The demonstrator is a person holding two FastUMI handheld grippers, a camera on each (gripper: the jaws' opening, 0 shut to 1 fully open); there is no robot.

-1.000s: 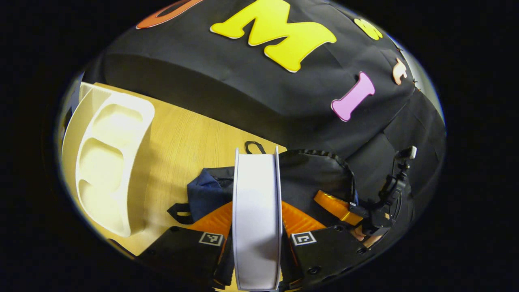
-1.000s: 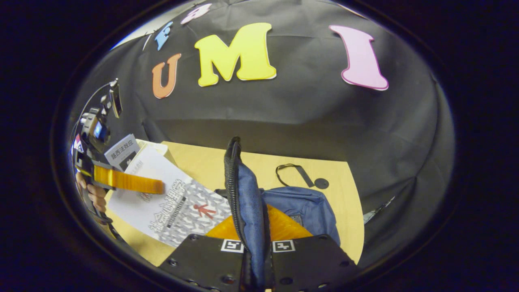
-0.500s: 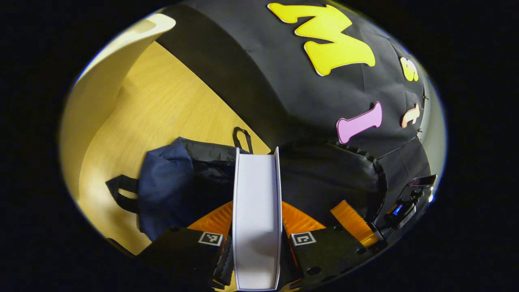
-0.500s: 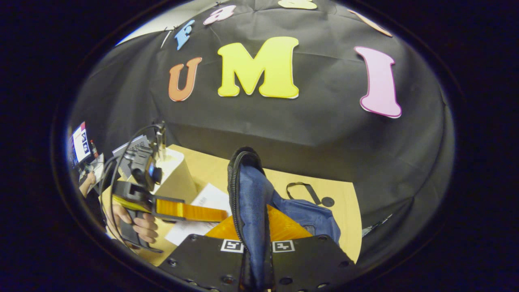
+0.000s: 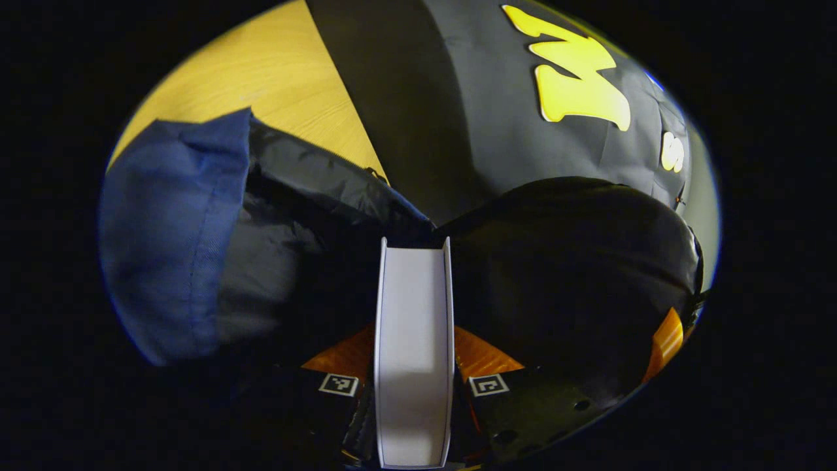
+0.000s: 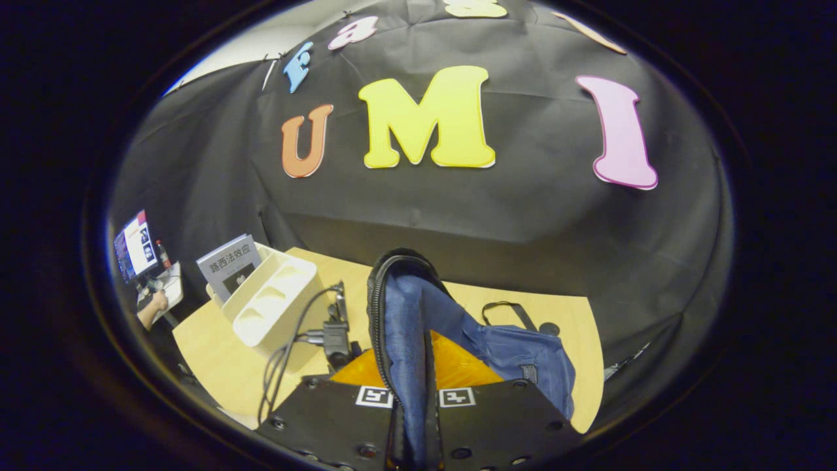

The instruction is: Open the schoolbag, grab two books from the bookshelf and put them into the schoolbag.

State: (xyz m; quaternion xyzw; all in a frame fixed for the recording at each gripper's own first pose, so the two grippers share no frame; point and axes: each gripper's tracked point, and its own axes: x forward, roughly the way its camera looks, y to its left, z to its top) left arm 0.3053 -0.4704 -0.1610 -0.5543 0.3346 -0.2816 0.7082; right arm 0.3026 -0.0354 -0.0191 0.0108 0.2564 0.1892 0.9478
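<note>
Item: white-covered book (image 5: 413, 347), seen fore-edge on, pinched between the left gripper (image 5: 413, 386) fingers. Long axis runs straight ahead along the fingers, its far end pointing into the dark mouth of the bag.

Item: navy-blue fabric schoolbag (image 5: 173, 235), lying on the light wooden desk (image 5: 274, 85). In the left gripper view its blue outer panel is to the left of the book, its black lining directly ahead and to the right. Judged: the book's leading end is at or just inside the opening; how deep cannot be told.

Item: zippered flap of the schoolbag (image 6: 402, 333), held upright, pinched between the right gripper (image 6: 413, 392) fingers. The rest of the bag slumps on the desk beyond and to the right.

Item: cream plastic bookshelf with compartments (image 6: 271, 301), on the desk to the left in the right gripper view, well apart from the bag; one grey-covered book (image 6: 229, 261) stands at its far end.

Deciding relation: the opening lies straight ahead of the left fingers, in line with the book's long axis. The left hand is the nearer, the right one keeping the mouth open.
</note>
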